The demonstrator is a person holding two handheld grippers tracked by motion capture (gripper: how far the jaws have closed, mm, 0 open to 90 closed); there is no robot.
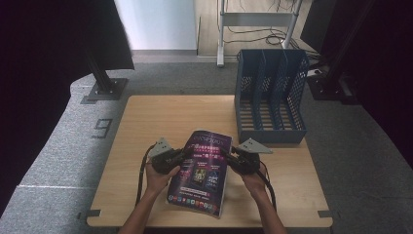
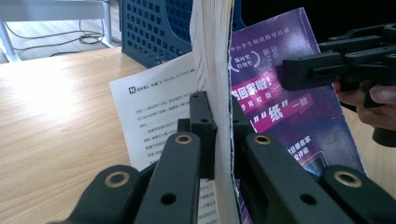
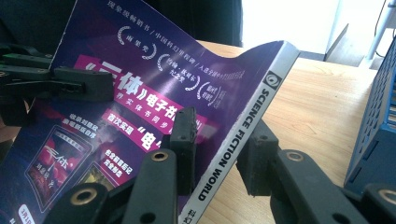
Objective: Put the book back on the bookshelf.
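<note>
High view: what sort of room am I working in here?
Probably a lab or office test area set up for recording. A small wooden table stands on grey carpet marked with a taped number, black curtains hang at the sides, and loose cables lie behind a metal stand.

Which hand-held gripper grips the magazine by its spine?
The right hand-held gripper: its jaws straddle the magazine's printed spine; the left hand-held gripper clamps the open page edge.

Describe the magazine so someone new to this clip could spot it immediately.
On the wooden table, in front of the blue file rack, the magazine is gripped between the left gripper and right gripper. Its purple cover and grey spine reading SCIENCE FICTION WORLD mark it out.
</note>
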